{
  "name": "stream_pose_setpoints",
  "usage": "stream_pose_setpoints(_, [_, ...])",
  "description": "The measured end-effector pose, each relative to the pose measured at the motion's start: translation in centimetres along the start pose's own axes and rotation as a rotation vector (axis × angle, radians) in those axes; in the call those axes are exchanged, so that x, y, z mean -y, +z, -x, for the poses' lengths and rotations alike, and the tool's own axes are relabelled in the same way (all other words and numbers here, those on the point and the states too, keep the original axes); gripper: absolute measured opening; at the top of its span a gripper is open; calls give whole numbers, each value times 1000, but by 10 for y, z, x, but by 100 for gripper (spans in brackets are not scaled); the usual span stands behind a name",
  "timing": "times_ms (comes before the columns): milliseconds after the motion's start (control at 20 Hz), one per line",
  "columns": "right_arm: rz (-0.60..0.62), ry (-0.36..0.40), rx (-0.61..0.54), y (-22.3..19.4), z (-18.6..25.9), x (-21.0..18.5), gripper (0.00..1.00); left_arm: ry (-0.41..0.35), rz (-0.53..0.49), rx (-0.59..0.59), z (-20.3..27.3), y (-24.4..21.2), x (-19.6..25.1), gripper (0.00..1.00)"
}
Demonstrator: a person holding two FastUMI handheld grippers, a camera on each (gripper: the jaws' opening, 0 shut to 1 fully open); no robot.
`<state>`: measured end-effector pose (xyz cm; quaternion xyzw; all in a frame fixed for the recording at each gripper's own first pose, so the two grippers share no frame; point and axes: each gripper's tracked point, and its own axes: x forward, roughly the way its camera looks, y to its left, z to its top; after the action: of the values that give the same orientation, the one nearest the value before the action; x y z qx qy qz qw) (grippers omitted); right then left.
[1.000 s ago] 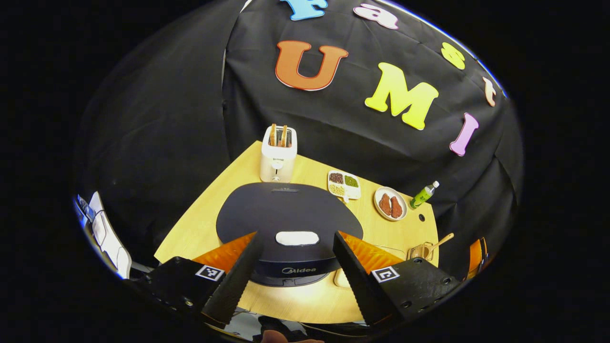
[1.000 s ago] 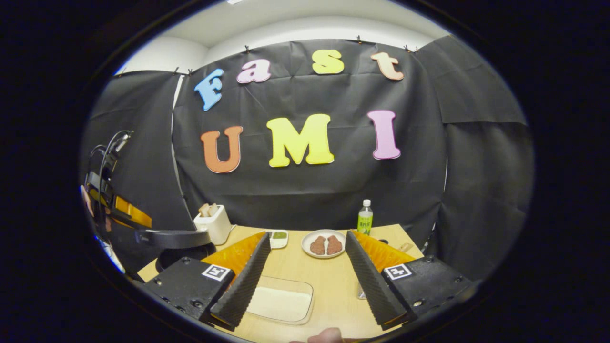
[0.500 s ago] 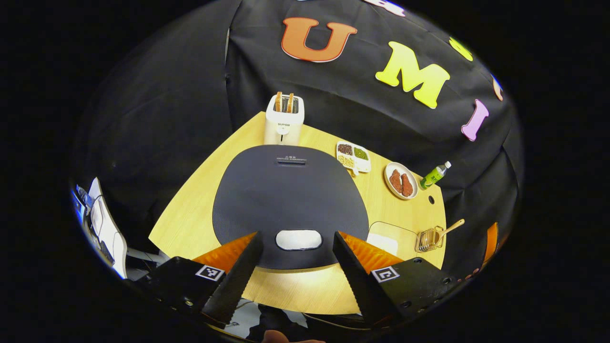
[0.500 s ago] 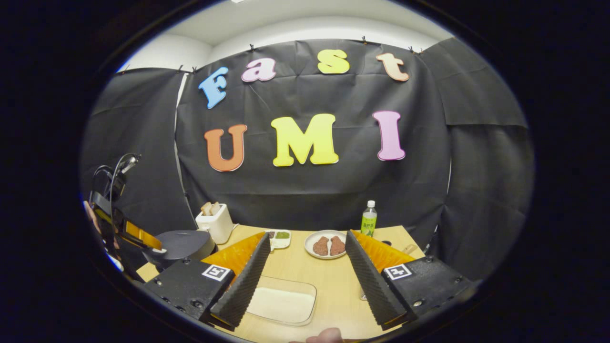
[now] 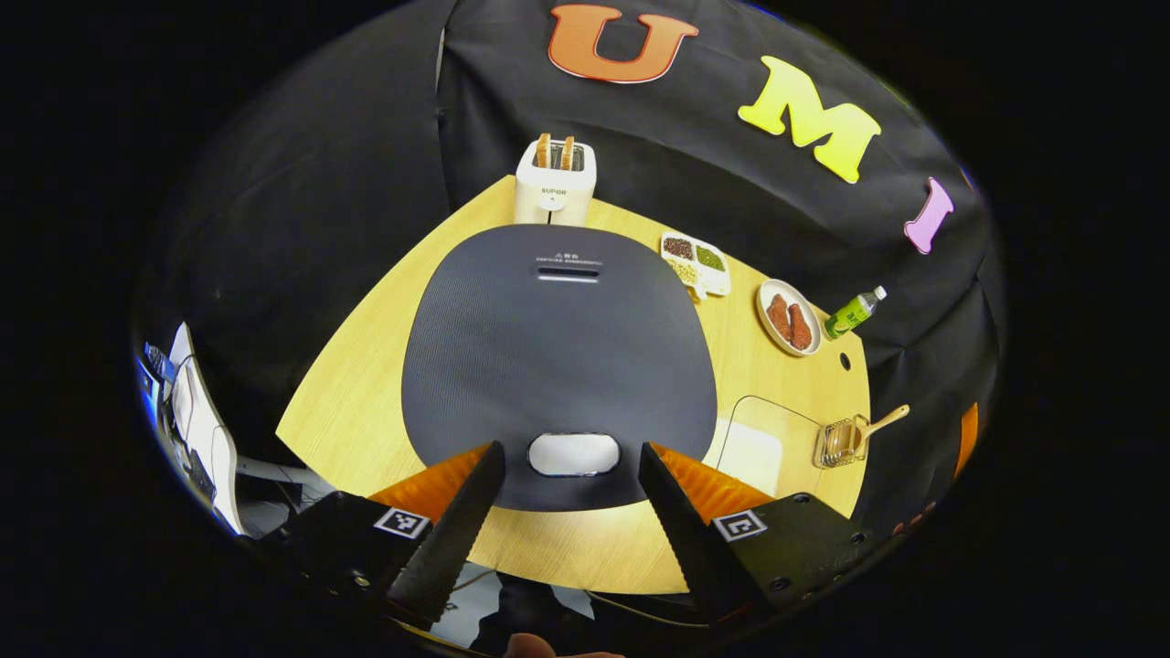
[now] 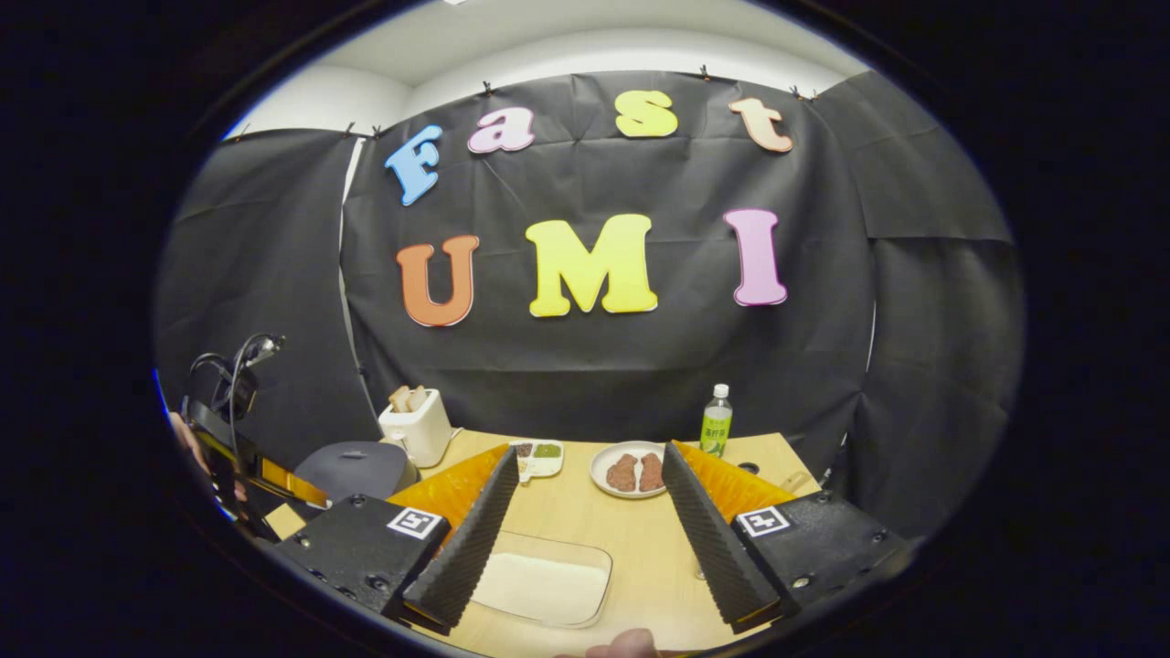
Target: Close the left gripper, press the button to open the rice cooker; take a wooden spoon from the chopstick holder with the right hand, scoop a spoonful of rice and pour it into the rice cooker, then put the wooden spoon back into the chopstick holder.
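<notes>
Button (image 5: 573,454) of rice cooker (image 5: 559,352) lay straight ahead between the spread fingers of left gripper (image 5: 559,512); right gripper (image 6: 585,539) was also apart.

SUPOR on toaster (image 5: 555,187) front, rice cooker (image 5: 558,356) lid print illegible

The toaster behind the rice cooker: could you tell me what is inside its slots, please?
Two slices of toast stand in the toaster, their tops sticking out; their lower parts are hidden inside.
</notes>
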<state>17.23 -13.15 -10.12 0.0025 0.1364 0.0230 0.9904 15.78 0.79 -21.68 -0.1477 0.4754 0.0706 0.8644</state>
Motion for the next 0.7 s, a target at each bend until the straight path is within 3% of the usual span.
stream_pose_setpoints(350, [-15, 44, -12, -3, -19, -1, 100, 66, -47, -36, -4, -9, -9, 96])
stream_pose_setpoints(500, [-23, 69, -18, -6, -27, -3, 100, 85, -40, -14, -4, -6, -8, 100])
stream_pose_setpoints(700, [-22, 61, -19, -4, -33, 3, 100, 80, -26, 34, -3, -3, -7, 96])
